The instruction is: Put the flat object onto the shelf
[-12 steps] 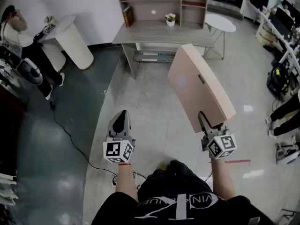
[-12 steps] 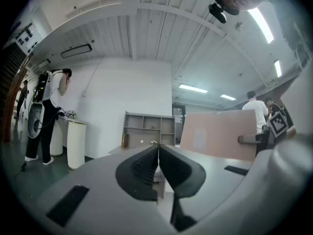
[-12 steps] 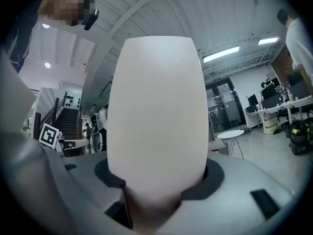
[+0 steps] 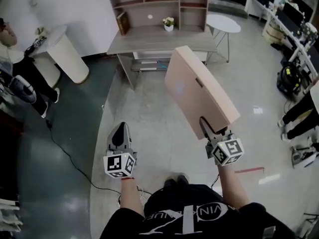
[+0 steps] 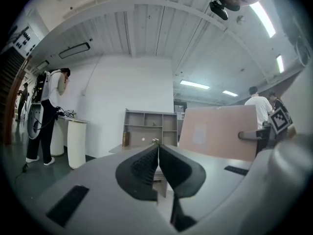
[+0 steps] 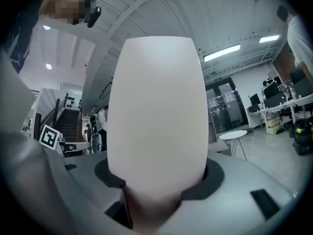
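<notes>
A flat pale pink board (image 4: pixel 197 91) stands tilted up over the floor, and my right gripper (image 4: pixel 214 129) is shut on its near lower edge. In the right gripper view the board's edge (image 6: pixel 156 121) fills the middle, clamped between the jaws. From the left gripper view the board (image 5: pixel 217 131) shows at the right. My left gripper (image 4: pixel 119 133) hangs at the left over the floor, shut and holding nothing; its black pads (image 5: pixel 146 168) meet. The grey shelf unit (image 4: pixel 157 4) with open compartments stands ahead on a grey desk (image 4: pixel 159 41).
A small flower pot (image 4: pixel 168 24) and a book (image 4: pixel 122 21) sit at the shelf's base. A white round counter (image 4: pixel 62 54) with a person (image 4: pixel 15 59) beside it is at the left. A white side table (image 4: pixel 223 24) and workstations (image 4: pixel 294 34) are at the right. A cable (image 4: pixel 65 148) crosses the floor.
The shelf, desk and room have shifted down and left in the head view as I walk closer. Both grippers keep their grip and pose, the board still held up.
</notes>
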`<state>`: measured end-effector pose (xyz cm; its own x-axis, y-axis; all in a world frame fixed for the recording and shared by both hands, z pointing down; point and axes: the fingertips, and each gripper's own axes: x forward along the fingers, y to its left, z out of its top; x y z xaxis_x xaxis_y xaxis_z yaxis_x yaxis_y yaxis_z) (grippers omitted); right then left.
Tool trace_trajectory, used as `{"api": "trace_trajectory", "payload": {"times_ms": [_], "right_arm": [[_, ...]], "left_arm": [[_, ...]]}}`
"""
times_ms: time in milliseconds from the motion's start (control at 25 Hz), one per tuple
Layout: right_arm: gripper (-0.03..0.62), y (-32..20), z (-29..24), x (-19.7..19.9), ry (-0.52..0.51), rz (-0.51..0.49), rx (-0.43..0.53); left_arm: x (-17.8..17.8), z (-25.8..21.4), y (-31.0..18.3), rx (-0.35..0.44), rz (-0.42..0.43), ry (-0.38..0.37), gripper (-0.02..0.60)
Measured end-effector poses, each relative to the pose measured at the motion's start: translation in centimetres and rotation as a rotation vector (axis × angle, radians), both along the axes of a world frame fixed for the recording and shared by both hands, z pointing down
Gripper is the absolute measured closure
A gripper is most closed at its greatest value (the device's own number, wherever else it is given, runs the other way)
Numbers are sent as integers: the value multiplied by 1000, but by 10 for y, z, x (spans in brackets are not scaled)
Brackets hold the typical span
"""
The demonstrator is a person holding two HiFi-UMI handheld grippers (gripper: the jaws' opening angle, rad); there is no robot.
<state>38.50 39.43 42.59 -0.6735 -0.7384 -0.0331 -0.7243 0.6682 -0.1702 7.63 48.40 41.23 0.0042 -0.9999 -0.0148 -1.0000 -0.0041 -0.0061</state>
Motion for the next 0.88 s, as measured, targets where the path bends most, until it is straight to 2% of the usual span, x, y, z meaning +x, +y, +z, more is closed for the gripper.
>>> {"api": "trace_trajectory", "payload": {"times_ms": [320, 600, 760, 880], "right_arm": [[309, -24, -5, 16, -62, -6, 4], [307, -42, 6, 25, -121, -27, -29], [307, -56, 13, 21, -133, -43, -43], [307, -74, 16, 12, -128, -54, -36]], "left_arm": [[12, -10, -26, 24, 14, -15, 577], [17, -3, -24, 10, -29, -28, 577], [8, 11, -34, -25, -52, -24, 577], [-5, 8, -56, -9, -66, -9, 577]]}}
